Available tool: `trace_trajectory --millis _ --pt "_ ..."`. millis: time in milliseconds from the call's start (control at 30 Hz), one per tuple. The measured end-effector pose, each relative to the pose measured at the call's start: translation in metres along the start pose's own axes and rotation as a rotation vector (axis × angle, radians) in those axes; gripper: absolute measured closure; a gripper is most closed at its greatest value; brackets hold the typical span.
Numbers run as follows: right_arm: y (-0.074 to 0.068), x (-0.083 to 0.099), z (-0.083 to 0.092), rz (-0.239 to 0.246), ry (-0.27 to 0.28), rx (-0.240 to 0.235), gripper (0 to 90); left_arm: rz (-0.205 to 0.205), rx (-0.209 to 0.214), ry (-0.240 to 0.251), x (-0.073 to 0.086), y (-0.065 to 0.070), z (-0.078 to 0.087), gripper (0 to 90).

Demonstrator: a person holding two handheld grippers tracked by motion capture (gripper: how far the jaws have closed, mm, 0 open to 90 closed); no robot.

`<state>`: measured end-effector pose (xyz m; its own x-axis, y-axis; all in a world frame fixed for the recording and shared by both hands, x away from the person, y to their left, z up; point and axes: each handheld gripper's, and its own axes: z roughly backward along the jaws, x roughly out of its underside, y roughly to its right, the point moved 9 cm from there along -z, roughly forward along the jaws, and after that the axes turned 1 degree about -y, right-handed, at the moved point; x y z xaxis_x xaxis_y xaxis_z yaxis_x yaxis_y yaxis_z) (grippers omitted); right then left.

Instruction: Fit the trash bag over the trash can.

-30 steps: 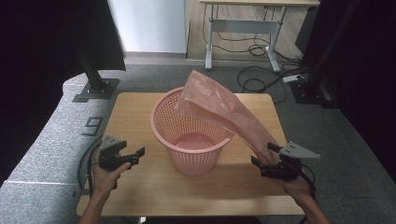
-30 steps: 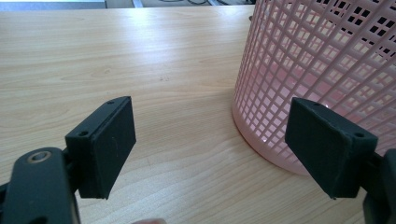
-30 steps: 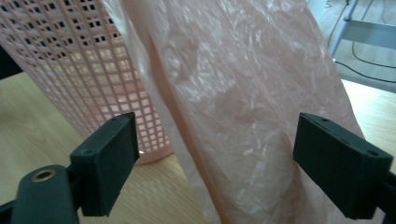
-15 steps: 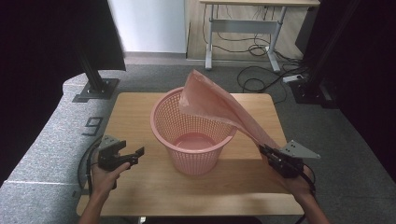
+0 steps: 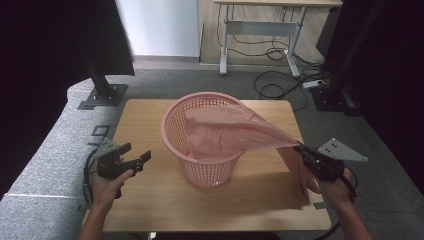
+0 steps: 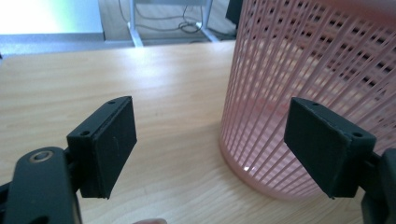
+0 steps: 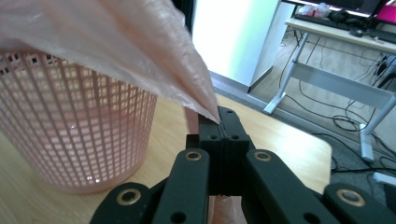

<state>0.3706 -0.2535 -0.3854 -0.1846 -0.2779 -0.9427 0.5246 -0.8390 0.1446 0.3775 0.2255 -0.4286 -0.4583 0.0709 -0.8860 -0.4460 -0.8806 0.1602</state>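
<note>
A pink mesh basket stands upright in the middle of the wooden table. A thin pink plastic bag lies partly inside it and stretches out over its right rim. My right gripper is shut on the bag's edge to the right of the basket; the bag runs from its closed tips toward the basket. My left gripper hovers left of the basket, open and holding nothing. The basket wall sits just past its right pad.
A person's hands hold both grippers from the table's near edge. Grey carpet surrounds the table, with a black stand base at back left. A desk frame and loose cables lie behind.
The right gripper pulled the bag's edge down and to the right. The bag, earlier raised high over the basket, now hangs lower across the rim. The left gripper stayed put.
</note>
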Motion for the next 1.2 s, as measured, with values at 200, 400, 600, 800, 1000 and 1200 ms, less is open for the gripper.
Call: trace_trajectory --millis 200,400,600,800,1000,1200 --pt "0.01 -0.028 -0.001 0.009 0.013 0.027 88.7 -0.013 0.019 0.049 -0.019 0.009 0.01 16.7" --pt "0.015 -0.057 -0.005 -0.071 0.083 0.01 88.6 -0.022 0.035 0.061 -0.027 0.017 0.008 16.8" --pt "0.01 -0.075 -0.008 -0.075 0.123 -0.014 88.0 -0.03 0.039 0.063 -0.029 0.021 0.007 16.8" --pt "-0.005 -0.089 -0.019 -0.086 0.12 -0.042 87.5 -0.028 0.047 0.092 -0.036 0.024 0.013 16.8" --pt "-0.019 -0.091 -0.035 -0.035 0.104 -0.039 86.8 -0.035 0.055 0.102 -0.039 0.027 0.016 16.9" --pt "-0.006 -0.09 -0.031 -0.049 0.108 -0.012 86.9 -0.066 0.036 0.104 -0.042 0.03 0.017 17.0"
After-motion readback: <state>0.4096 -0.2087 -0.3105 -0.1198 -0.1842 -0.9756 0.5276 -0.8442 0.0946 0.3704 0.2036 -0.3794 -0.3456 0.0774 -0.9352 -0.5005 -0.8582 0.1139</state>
